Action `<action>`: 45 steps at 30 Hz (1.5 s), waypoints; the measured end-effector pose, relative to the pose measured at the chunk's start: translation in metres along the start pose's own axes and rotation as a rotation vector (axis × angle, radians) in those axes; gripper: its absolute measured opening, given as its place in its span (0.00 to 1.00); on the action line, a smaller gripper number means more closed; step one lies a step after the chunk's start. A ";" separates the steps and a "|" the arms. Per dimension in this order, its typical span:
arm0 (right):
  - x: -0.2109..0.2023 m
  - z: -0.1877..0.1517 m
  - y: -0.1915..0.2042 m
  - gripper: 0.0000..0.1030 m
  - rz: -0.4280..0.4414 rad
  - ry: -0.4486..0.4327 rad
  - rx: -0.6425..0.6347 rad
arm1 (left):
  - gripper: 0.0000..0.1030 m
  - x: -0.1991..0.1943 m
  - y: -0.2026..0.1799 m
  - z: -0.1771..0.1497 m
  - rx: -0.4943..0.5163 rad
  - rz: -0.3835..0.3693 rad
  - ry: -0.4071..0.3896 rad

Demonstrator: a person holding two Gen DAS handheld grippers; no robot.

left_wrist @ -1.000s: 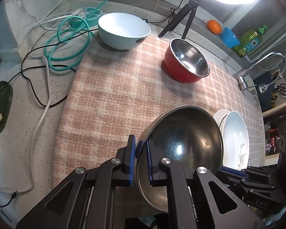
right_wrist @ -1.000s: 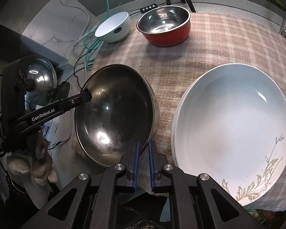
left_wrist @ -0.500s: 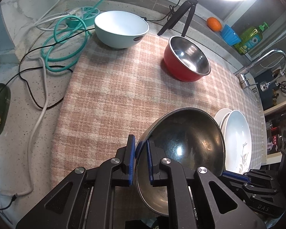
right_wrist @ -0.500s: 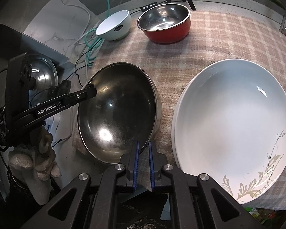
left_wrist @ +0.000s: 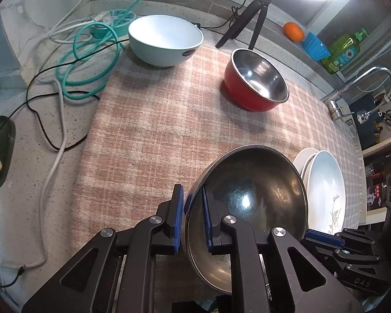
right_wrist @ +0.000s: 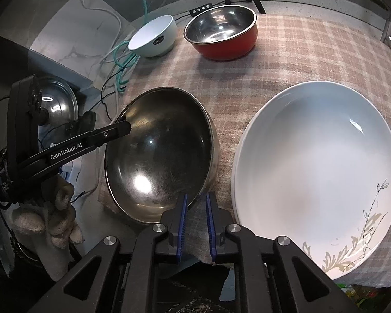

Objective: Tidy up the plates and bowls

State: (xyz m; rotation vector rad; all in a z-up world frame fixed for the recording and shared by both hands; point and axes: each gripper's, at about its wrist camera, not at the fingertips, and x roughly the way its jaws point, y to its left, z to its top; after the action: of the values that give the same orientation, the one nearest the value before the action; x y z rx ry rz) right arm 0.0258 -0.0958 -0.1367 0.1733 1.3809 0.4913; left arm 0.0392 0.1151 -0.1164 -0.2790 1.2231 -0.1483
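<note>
Now the steel bowl (right_wrist: 159, 154) is being let go: both pairs of tongs are opening, where half a second ago each was pinched shut on its rim. The left tongs (left_wrist: 191, 219) are seen to straddle the bowl's near-left rim, a narrow gap showing at the outer blue pad while the inner pad lies close against the inside wall. The right tongs (right_wrist: 196, 221) are parted narrowly too, the rim's edge between the pads with daylight on the right side. The bowl itself has not shifted; it is tilted on the checked cloth (left_wrist: 156, 120), just left of the stacked white plates (right_wrist: 318, 172), close to them but apart. The red bowl (left_wrist: 256, 87) and the pale blue bowl (left_wrist: 165, 40) are left well beyond the steel bowl, at the cloth's far edge. From this, the placing of the steel bowl is judged finished, and those two bowls are judged still to be gathered.
</note>
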 end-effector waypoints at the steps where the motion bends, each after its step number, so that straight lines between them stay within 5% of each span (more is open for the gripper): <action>1: -0.001 0.000 0.000 0.18 -0.006 -0.005 -0.002 | 0.14 -0.001 0.001 0.000 -0.002 0.002 -0.001; 17: -0.036 0.018 -0.009 0.21 0.012 -0.104 0.023 | 0.20 -0.023 0.008 0.016 -0.031 -0.007 -0.064; 28: -0.064 0.065 -0.029 0.21 0.005 -0.211 0.046 | 0.19 -0.027 0.001 0.045 -0.045 -0.029 -0.114; 45: -0.041 0.138 -0.064 0.24 0.026 -0.208 0.096 | 0.24 0.005 -0.018 0.095 -0.032 -0.066 -0.073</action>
State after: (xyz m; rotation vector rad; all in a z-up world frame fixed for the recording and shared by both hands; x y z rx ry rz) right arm 0.1701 -0.1474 -0.0984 0.3123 1.2002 0.4164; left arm 0.1311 0.1087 -0.0863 -0.3499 1.1454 -0.1750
